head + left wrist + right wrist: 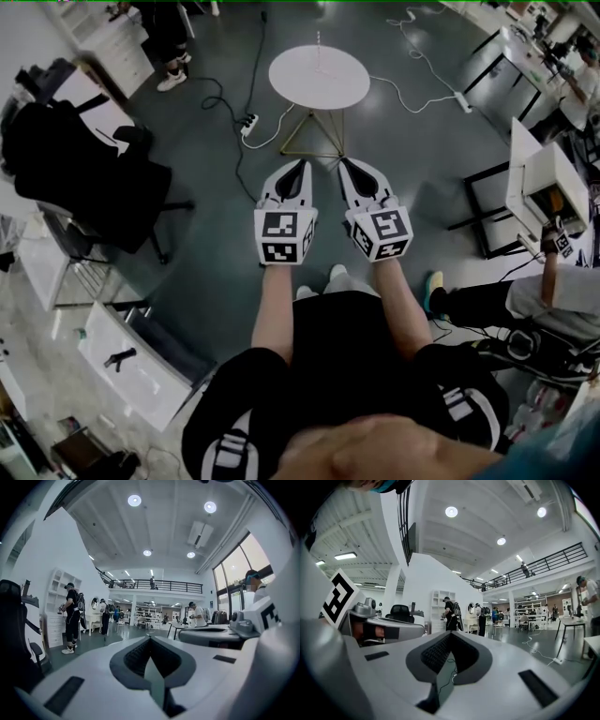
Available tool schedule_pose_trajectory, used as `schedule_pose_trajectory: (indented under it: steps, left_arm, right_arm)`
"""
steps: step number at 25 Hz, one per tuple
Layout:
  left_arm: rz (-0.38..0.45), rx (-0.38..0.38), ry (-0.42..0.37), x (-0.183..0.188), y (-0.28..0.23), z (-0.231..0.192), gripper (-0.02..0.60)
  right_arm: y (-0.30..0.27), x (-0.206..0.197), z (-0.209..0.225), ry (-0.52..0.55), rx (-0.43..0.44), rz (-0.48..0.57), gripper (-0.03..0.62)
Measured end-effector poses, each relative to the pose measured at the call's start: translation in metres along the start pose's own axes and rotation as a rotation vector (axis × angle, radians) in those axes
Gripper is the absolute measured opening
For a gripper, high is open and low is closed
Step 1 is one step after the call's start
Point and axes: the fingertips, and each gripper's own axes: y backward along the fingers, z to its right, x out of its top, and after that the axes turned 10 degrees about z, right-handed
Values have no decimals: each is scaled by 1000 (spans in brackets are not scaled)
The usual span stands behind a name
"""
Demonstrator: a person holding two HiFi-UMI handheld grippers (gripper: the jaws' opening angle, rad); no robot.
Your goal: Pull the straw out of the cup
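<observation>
- One thin upright thing, probably the straw (pixel 317 42), stands on the round table (pixel 319 89); no cup is discernible.
- Left gripper (pixel 303 166) and right gripper (pixel 343 164) hang well short, jaws pressed together, empty.
- Step in hand: approach; next, open one claw.

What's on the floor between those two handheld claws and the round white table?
In the head view, only bare grey floor and the table's thin gold legs.

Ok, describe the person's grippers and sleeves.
The left gripper and right gripper are white shells tapering to a point, with dark ribbed pads inside. Each carries a cube of black-and-white square markers at the back. No sleeves cover the forearms.
</observation>
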Motion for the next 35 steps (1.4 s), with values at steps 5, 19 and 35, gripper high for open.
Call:
schedule_pose_trajectory:
  steps: [5,19,35]
  left_arm:
    - [0,-5,-9,0,-10,-8,6]
    - [-61,87,-138,6,-43,-45,6]
    - [-93,43,21,-27,-182,-70,6]
  right_arm:
    - [-13,0,4,5,-2,6,15]
    - [-79,-32,1,-57,103,-23,15]
    - [-152,-62,109,-69,52,-68,15]
